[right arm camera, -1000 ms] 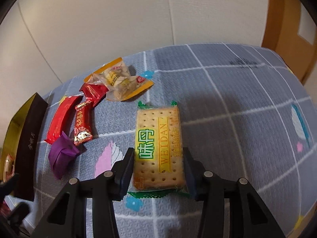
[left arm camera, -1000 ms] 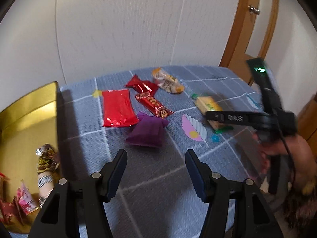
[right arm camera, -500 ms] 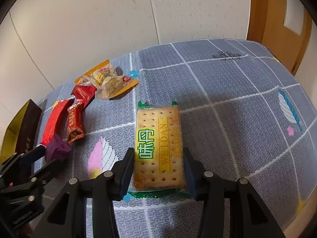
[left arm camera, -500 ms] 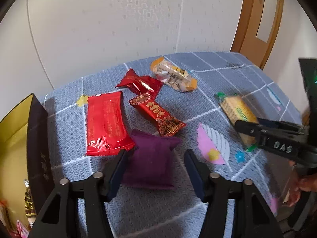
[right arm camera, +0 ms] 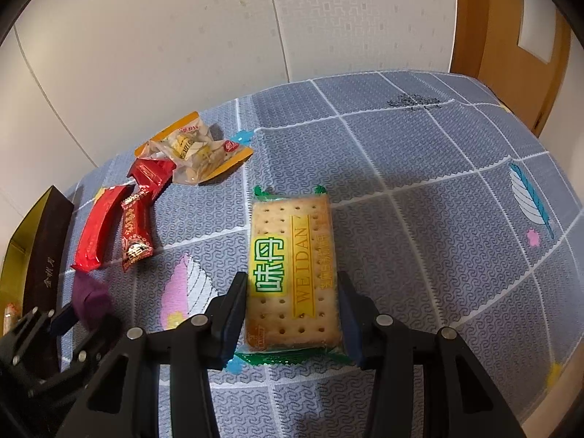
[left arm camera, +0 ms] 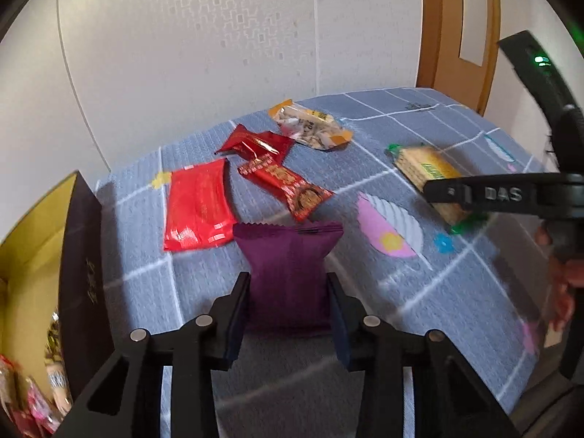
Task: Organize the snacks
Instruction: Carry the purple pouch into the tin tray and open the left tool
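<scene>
left tool [left arm camera: 288, 306]: closing, purple pack [left arm camera: 288, 266] between its fingers | right tool [right arm camera: 290, 314]: clamped on cracker pack [right arm camera: 292, 273] | both packs on surface [right arm camera: 419, 237]

Cracker packet [right arm camera: 292, 273] between right gripper [right arm camera: 290, 314] jaws

purple packet [left arm camera: 288, 270], grey grid-patterned cloth [left arm camera: 419, 284]
</scene>
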